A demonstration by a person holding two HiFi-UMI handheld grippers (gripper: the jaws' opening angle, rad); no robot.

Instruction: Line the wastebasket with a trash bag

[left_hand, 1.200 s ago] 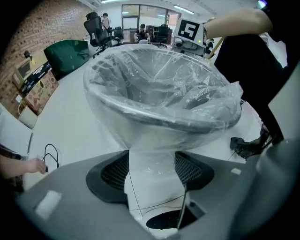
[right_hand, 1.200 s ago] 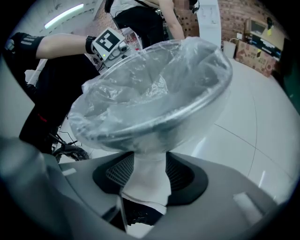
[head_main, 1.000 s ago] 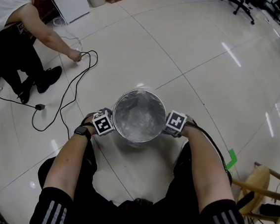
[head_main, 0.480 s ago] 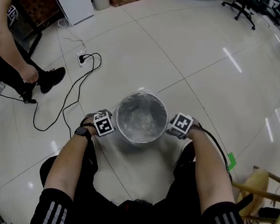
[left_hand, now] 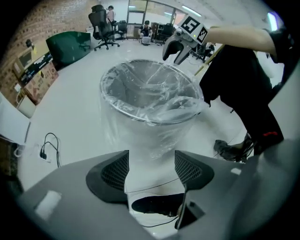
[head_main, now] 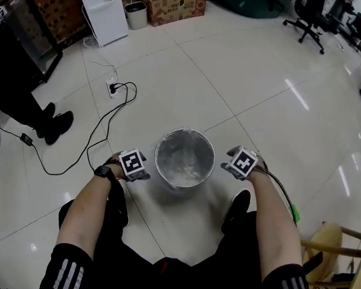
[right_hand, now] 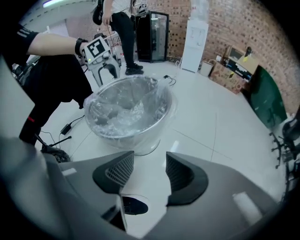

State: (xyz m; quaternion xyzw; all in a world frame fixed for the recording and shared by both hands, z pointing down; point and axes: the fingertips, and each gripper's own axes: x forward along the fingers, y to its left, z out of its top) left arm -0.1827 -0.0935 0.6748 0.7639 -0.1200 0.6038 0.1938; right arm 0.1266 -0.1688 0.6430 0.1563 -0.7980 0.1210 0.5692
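Note:
A round metal wastebasket point(head_main: 184, 159) stands on the white tile floor, lined with a clear trash bag point(left_hand: 149, 89) whose film folds over the rim and hangs down the outside. My left gripper point(head_main: 135, 172) hovers just left of the basket, a little clear of its side, jaws open with nothing between them. To the basket's right my right gripper point(head_main: 237, 168) is also raised and apart from the rim, open and empty. The left gripper view shows the basket point(left_hand: 150, 112) beyond its open gripper point(left_hand: 151, 164). The right gripper view shows the basket point(right_hand: 127, 112) beyond its gripper point(right_hand: 150, 171).
A black cable point(head_main: 98, 135) runs from a power strip point(head_main: 114, 89) across the floor at left. A person's shoes point(head_main: 53, 124) are at far left. A water dispenser point(head_main: 106, 6), small bin point(head_main: 138, 14) and boxes point(head_main: 177, 5) stand at the back. A wooden stool point(head_main: 336, 253) stands at right.
Both grippers have lifted off the basket's rim and drawn slightly outward. The person at left has risen and moved away towards the left edge.

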